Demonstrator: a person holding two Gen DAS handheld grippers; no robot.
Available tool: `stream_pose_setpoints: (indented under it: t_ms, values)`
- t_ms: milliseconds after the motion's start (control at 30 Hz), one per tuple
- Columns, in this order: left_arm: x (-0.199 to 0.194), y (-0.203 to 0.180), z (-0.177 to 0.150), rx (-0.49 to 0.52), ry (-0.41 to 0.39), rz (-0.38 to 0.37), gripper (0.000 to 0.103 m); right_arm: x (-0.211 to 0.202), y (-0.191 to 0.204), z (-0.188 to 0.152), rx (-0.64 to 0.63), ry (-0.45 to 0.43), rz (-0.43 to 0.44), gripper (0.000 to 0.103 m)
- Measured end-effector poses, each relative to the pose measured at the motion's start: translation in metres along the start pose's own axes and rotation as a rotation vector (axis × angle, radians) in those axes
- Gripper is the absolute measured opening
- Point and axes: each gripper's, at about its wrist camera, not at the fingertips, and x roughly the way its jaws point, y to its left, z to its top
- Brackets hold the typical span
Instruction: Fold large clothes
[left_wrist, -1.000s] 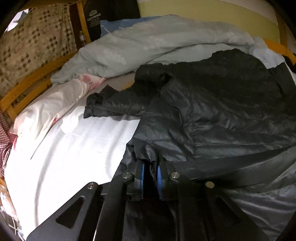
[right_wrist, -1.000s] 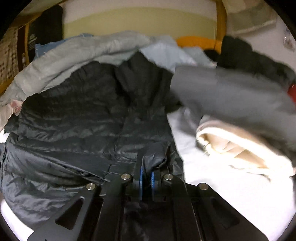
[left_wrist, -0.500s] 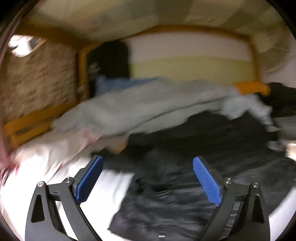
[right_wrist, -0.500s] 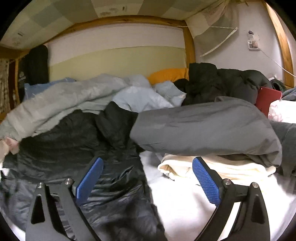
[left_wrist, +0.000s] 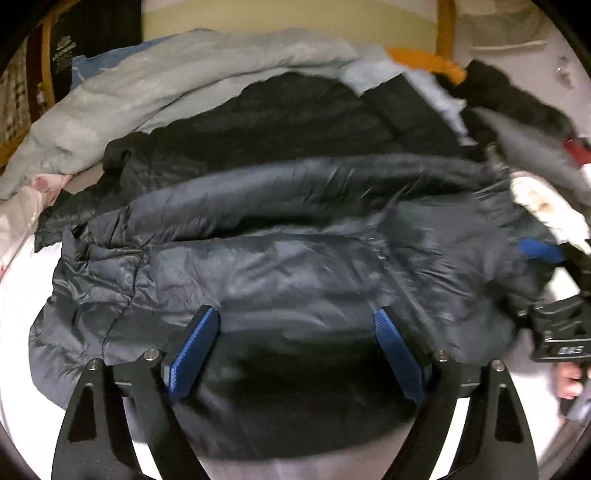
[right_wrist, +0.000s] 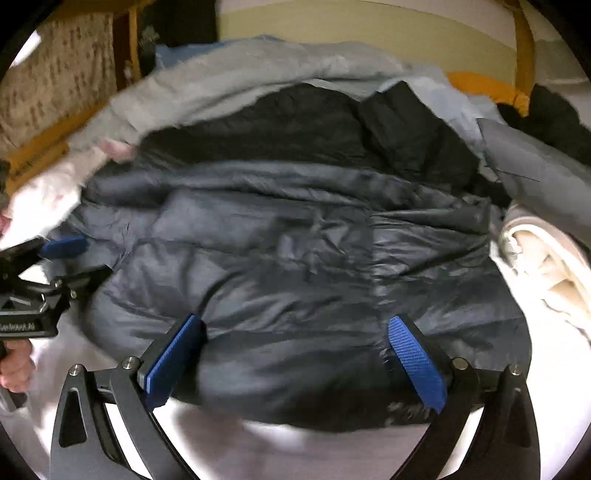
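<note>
Your dark puffer jacket (left_wrist: 295, 266) lies spread across the white bed sheet (right_wrist: 229, 450), with its near hem folded up over the body so a rounded fold ridge runs across the middle. Behind it the pale grey duvet (left_wrist: 177, 81) is heaped against the headboard, and a folded grey garment (right_wrist: 539, 173) sits on cream bedding (right_wrist: 543, 266) to the right, touching the jacket's edge.

Both tools are free. Your left gripper (left_wrist: 295, 354) hovers over the near edge of the jacket with its blue pads spread wide and nothing between them. Your right gripper (right_wrist: 295, 362) does the same, jaws well apart, empty. Each tool also shows in the other's view, off at the jacket's side.

By the look of it, one lengthwise fold is laid and you are between grasps. The jacket is still wide, so the next fold likely brings a side or sleeve in toward the middle.

For that, lower each gripper to one outer edge, catch all the layers at once, and close firmly; the slick, puffy shell will probably slip from a shallow pinch. Lift both ends together so the laid fold does not spring open.
</note>
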Motion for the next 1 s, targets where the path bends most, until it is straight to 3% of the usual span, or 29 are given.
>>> stream_pose_setpoints:
  t_ms: [67, 167, 300, 467, 533, 567, 600, 633, 700, 767, 867, 900, 967, 1000]
  values:
    - [0.015, 0.006, 0.001, -0.035, 0.012, 0.03, 0.088, 0.01, -0.008, -0.001, 0.024, 0.021, -0.037, 0.103]
    - [0.026, 0.015, 0.003, -0.105, 0.043, 0.011, 0.088, 0.018, -0.022, -0.001, 0.099, 0.061, -0.009, 0.103]
    - [0.023, 0.007, 0.002, -0.074, 0.025, 0.064, 0.088, 0.02, -0.017, -0.004, 0.073, 0.076, -0.051, 0.103]
    - [0.021, 0.009, -0.001, -0.091, 0.012, 0.039, 0.087, 0.023, -0.015, 0.0, 0.075, 0.076, -0.046, 0.103]
    - [-0.002, 0.017, -0.007, -0.09, -0.08, -0.002, 0.081, 0.017, -0.018, 0.001, 0.091, 0.047, -0.049, 0.103]
    - [-0.026, 0.02, -0.01, -0.062, -0.191, -0.011, 0.081, 0.009, -0.021, 0.001, 0.109, 0.017, -0.066, 0.102]
    - [-0.046, 0.022, -0.015, -0.028, -0.27, 0.022, 0.084, 0.001, -0.023, 0.001, 0.115, -0.006, -0.073, 0.102]
    - [-0.065, 0.023, -0.015, 0.01, -0.329, 0.112, 0.087, -0.008, -0.026, 0.001, 0.113, -0.028, -0.081, 0.102]
    - [-0.087, 0.033, -0.012, 0.032, -0.371, 0.2, 0.089, -0.018, -0.029, 0.003, 0.101, -0.036, -0.098, 0.102]
    - [-0.09, 0.052, -0.005, -0.018, -0.346, 0.265, 0.089, -0.023, -0.036, 0.003, 0.109, -0.035, -0.11, 0.102]
    - [-0.071, 0.085, -0.005, -0.126, -0.218, 0.324, 0.089, -0.024, -0.049, -0.001, 0.149, -0.017, -0.109, 0.102]
    - [-0.064, 0.095, -0.009, -0.161, -0.175, 0.333, 0.086, -0.025, -0.056, -0.004, 0.174, -0.006, -0.092, 0.101]
    - [-0.055, 0.116, -0.024, -0.244, -0.147, 0.325, 0.072, -0.031, -0.072, -0.011, 0.239, -0.053, -0.039, 0.078]
    - [-0.05, 0.127, -0.033, -0.287, -0.135, 0.332, 0.065, -0.032, -0.078, -0.015, 0.253, -0.072, -0.027, 0.06]
